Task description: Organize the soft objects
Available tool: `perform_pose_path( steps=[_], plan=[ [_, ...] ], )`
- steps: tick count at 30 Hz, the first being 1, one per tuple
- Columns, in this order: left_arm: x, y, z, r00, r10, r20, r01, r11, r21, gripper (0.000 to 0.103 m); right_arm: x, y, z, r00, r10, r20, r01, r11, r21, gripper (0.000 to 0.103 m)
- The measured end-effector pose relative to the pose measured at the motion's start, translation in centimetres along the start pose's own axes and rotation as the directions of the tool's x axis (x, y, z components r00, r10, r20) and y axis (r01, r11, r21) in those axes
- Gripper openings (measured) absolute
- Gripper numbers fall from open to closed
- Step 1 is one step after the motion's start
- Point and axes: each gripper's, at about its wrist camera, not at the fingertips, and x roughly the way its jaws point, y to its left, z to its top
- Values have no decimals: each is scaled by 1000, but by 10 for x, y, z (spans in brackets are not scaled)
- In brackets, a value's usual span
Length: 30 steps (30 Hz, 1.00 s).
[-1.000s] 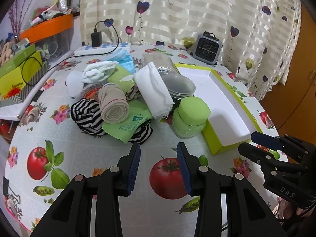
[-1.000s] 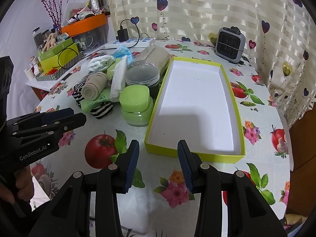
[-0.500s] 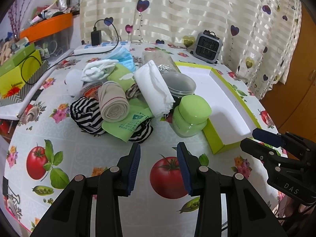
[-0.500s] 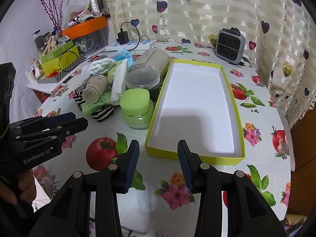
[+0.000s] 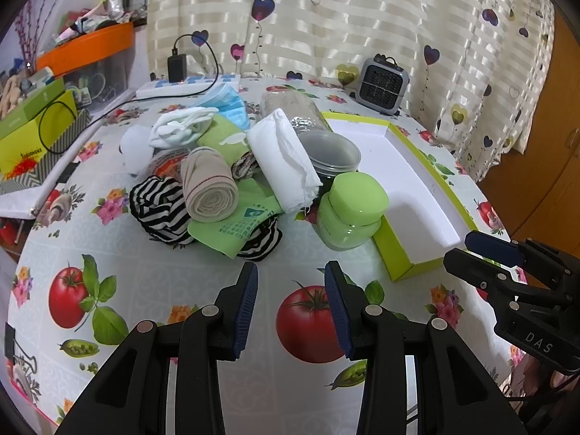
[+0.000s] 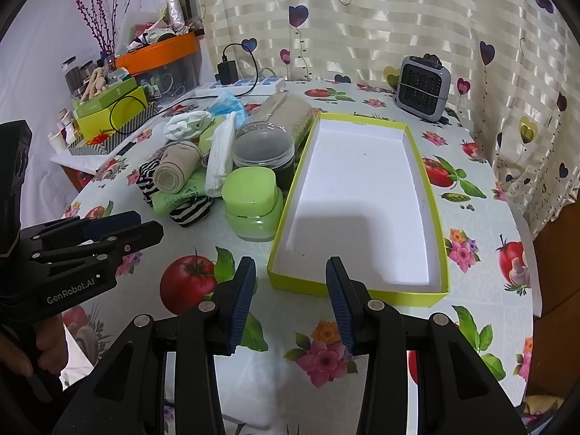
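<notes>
A heap of soft things lies on the table: a beige rolled sock (image 5: 208, 188) (image 6: 175, 170), a black-and-white striped cloth (image 5: 159, 206) (image 6: 190, 212), a green bag (image 5: 239, 223), a folded white cloth (image 5: 284, 161) (image 6: 219, 154), white gloves (image 5: 181, 127) and a blue face mask (image 5: 226, 103). To their right sits a shallow box (image 5: 395, 255) (image 6: 362, 290) with a yellow-green rim and white inside, nothing in it. My left gripper (image 5: 291, 277) hovers open in front of the heap. My right gripper (image 6: 290, 272) is open before the box's near edge.
A green-lidded jar (image 5: 349, 214) (image 6: 253, 201) and a dark jar with a clear lid (image 5: 331, 157) (image 6: 262, 154) stand between heap and box. A small grey heater (image 6: 422, 87), a power strip (image 5: 188, 85) and cluttered boxes (image 5: 34, 134) line the far and left sides.
</notes>
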Motion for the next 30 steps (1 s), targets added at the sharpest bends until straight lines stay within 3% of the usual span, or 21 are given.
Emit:
perform_pose_path(
  steps=[30],
  plan=[
    [0, -1, 1, 1000, -1, -2, 1, 1000, -3, 37, 1, 3, 4, 1000, 9, 5, -9, 1000, -5, 42]
  ],
)
